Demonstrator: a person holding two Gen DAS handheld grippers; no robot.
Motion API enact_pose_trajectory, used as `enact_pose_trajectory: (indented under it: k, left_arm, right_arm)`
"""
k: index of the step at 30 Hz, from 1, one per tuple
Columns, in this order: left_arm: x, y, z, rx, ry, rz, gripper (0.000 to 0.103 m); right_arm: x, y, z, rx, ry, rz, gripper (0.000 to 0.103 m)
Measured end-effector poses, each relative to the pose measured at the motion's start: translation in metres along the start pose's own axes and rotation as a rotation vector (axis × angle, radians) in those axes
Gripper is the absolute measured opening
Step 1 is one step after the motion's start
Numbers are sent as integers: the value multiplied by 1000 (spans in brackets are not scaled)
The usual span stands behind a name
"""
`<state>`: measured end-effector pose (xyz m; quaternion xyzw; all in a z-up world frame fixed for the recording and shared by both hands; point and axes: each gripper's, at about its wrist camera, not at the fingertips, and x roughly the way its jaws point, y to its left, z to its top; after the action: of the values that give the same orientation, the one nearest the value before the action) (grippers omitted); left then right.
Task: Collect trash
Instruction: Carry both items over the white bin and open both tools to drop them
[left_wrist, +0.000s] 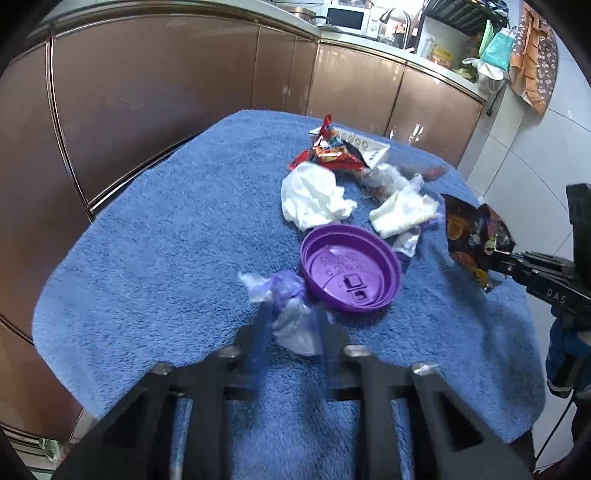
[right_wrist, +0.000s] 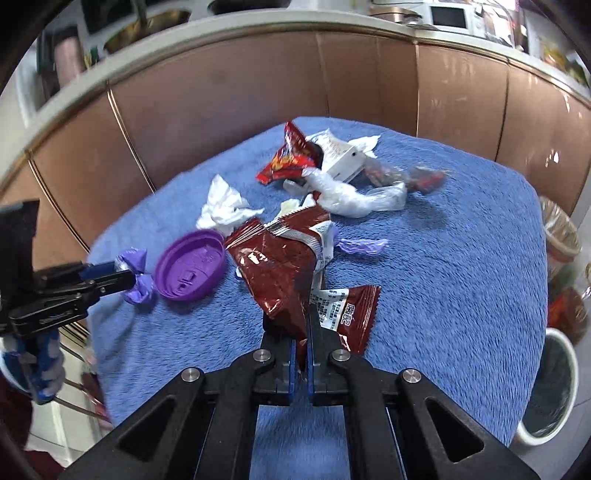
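The right tool (right_wrist: 303, 328) is clamped on a brown wrapper (right_wrist: 280, 266). The left tool (right_wrist: 127, 278) pinches a purple scrap (right_wrist: 138, 286). Either thin grip may slip when lifted; the scrap could drag the lid (right_wrist: 190, 266).

On the towel-covered table (right_wrist: 461, 258), the cup lid (right_wrist: 190, 267) lies left of the snack bag (right_wrist: 280, 273), with a crumpled tissue (right_wrist: 225, 206) just behind the lid. Farther back sit another snack wrapper (right_wrist: 290, 157) and a small carton (right_wrist: 345, 162), touching. A bin (right_wrist: 554, 387) stands right of the table, cabinets (right_wrist: 258, 92) behind.
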<state>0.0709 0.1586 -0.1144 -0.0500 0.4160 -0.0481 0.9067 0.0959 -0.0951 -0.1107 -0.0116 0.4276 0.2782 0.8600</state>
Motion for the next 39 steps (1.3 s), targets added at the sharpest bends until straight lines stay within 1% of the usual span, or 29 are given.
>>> enact_pose_trajectory:
  k: [2,5,7,9,12,15,17,18,20,22,24,28,31,35,37,39]
  left_arm:
    - [-10,-5,6,10,-17,0,19]
    - [-21,-20,19,48,-45,-6,19]
    - [-25,-33,29,69,-59,-32,19]
    - [-26,-51,40,107,-68,-56,19]
    - [-22,-91,60,184,-70,-113,19]
    - [-10,-147,83,271,-60,-198,19]
    - [1,-191,97,328,-51,-261,19]
    - [9,-217,104,357,-46,-297,19]
    - [22,-261,112,402,-38,-341,19]
    - [40,-309,120,441,-20,-388,19]
    - [60,-352,124,469,1,-423,19]
    - [110,-428,130,493,68,-466,20]
    - [148,-471,133,504,117,-468,21]
    - [185,-508,128,521,171,-479,21]
    - [203,-522,124,517,213,-496,24]
    - [215,-530,117,514,237,-500,33]
  right_arm:
    - [-12,-11,-1,36,-26,19,4]
    - [-30,-27,-2,72,-69,13,4]
    - [-42,-38,-4,96,-96,8,4]
    - [-56,-53,-7,112,-124,-21,4]
    - [-76,-82,-12,153,-155,-68,4]
    - [-97,-129,-24,231,-183,-147,4]
    - [-108,-160,-33,284,-191,-200,4]
    - [-112,-174,-39,308,-193,-221,4]
    - [-119,-211,-51,377,-190,-276,4]
    - [-120,-245,-62,437,-188,-308,4]
    - [-120,-279,-71,494,-182,-324,4]
    - [-107,-325,-85,577,-173,-335,5]
    - [-100,-353,-95,622,-166,-341,8]
    - [-85,-382,-104,663,-141,-351,8]
    - [-77,-397,-112,680,-121,-367,8]
    - [-72,-407,-117,690,-105,-384,9]
